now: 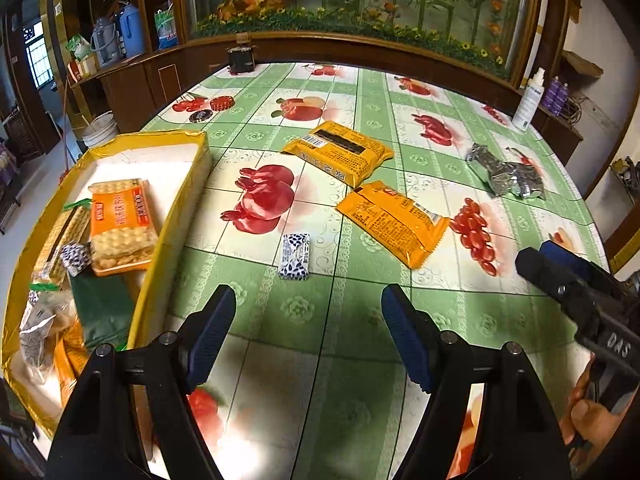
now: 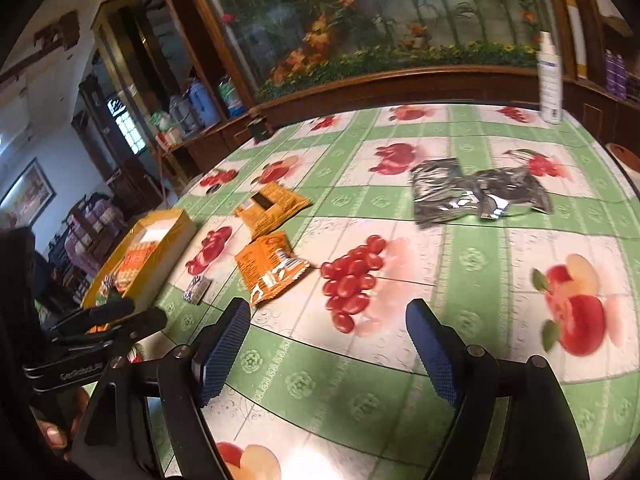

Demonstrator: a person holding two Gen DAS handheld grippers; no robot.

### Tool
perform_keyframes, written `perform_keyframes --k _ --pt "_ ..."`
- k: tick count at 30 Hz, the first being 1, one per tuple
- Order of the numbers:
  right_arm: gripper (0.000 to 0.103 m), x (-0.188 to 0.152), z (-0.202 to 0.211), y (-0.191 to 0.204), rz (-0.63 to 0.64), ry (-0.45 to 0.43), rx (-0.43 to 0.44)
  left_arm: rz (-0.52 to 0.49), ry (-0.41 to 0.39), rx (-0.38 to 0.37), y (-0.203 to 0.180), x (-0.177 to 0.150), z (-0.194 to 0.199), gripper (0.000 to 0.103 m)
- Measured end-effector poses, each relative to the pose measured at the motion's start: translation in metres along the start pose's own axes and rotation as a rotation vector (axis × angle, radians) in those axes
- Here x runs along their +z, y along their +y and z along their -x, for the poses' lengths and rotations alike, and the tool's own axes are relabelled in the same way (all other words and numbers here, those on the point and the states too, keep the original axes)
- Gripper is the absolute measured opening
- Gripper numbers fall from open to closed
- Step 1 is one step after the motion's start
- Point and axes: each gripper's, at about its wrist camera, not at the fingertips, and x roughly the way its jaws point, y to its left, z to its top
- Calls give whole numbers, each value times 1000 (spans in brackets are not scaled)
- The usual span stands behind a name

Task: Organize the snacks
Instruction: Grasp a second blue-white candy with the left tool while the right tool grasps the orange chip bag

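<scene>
1. On the table (image 1: 360, 92), covered with a green and white fruit-print cloth, 4 loose snacks lie beyond the left gripper (image 1: 308, 312), whose blue-padded fingers stand wide apart above the cloth with nothing between them.
2. A small blue-and-white patterned packet (image 1: 295, 256) lies just ahead of that gripper, nearest its left finger.
3. Further right, 2 orange snack packs lie near each other without touching: the nearer orange pack (image 1: 394, 222) sits slanted, and the farther orange pack (image 1: 340, 152), which bears a dark panel and a barcode, lies behind it.
4. A crumpled silver foil packet (image 1: 506, 172) lies well apart from them toward the table's right edge.
5. At the left, the yellow-rimmed box (image 1: 176, 208) already contains an orange-labelled cracker pack (image 1: 122, 226), a second cracker pack, a small patterned packet, a green item and other bags.
6. The right gripper (image 2: 328, 348) hovers above the printed cloth with its fingers spread and empty; the silver foil packet (image 2: 478, 192) lies ahead of it, to its right.
7. A white spray bottle (image 2: 550, 80) stands upright at the far right edge of the table.
</scene>
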Motion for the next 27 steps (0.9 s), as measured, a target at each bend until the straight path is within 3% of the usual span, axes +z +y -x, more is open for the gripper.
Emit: perform_keyframes --k 11,14,17,21,27 --pt "82 16 -32 28 78 29 35 31 88 47 9 12 -53 75" --pt "82 18 -44 31 93 55 40 39 71 54 13 10 -53 76" --pt "82 20 -61 39 126 91 50 40 58 56 16 10 -48 59" --pt "82 22 -85 56 193 133 47 59 52 38 27 11 -45 17" --pt "82 27 -110 73 266 174 36 67 60 -11 34 8 -43 17"
